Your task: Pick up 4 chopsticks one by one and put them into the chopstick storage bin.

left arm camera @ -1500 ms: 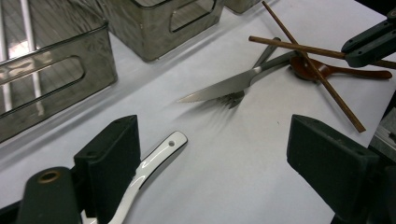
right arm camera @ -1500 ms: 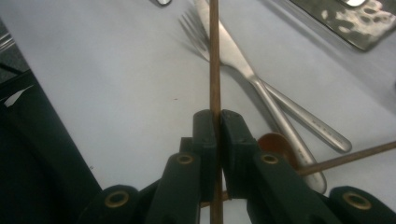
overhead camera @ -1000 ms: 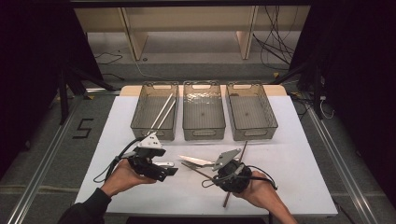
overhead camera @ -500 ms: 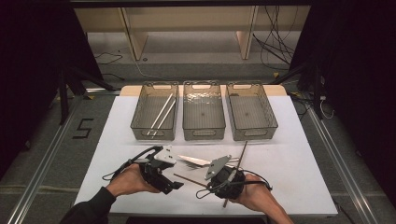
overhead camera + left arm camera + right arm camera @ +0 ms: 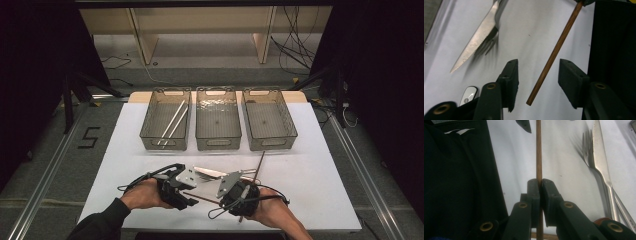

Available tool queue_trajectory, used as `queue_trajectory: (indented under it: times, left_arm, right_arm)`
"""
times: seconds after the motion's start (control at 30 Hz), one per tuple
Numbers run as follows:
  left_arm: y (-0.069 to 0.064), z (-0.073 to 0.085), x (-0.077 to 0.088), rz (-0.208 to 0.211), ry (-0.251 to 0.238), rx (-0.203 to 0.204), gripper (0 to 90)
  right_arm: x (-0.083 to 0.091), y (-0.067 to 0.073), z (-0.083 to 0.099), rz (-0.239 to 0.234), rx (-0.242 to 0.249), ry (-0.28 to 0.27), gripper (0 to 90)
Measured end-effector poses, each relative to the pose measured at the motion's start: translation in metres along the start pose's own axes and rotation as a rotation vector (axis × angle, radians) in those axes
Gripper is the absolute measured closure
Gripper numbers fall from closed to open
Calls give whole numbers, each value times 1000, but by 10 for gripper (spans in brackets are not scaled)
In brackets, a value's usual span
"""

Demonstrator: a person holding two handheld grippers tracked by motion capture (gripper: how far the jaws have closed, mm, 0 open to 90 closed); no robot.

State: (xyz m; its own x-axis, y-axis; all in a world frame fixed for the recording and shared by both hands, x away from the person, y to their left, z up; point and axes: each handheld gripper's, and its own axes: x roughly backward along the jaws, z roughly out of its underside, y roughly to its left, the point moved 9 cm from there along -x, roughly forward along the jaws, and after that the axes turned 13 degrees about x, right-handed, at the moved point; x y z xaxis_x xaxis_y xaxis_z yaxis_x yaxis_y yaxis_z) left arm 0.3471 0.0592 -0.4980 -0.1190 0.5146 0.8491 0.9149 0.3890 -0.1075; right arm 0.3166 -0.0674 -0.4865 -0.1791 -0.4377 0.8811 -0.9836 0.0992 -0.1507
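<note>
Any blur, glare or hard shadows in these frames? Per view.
High view: white table evenly lit, surroundings dark, glare on the middle bin's floor. Left gripper view: knife and fork slightly soft, with blurred shadows; wooden stick crisp between open jaws. Right gripper view: jaws shut on the stick, near parts soft; fork tines cast a streaky shadow, left side falls to black.
</note>
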Motion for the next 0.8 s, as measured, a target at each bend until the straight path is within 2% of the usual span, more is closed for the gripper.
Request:
queue_trajectory:
  times: [0.27, 0.47, 0.57, 0.8]
  left_arm:
    - [-4, 3, -2, 33, 29, -13, 650]
    - [-7, 5, -3, 45, 46, -37, 687]
    - [-9, 4, -3, 55, 44, -37, 720]
    - [-14, 7, -2, 84, 60, -75, 778]
  right_arm:
    - [-2, 3, -1, -16, 19, -6, 856]
    - [-2, 5, -2, -25, 29, -9, 856]
    - [-3, 5, -2, -30, 36, -8, 856]
    - [-3, 8, -2, -39, 67, -10, 854]
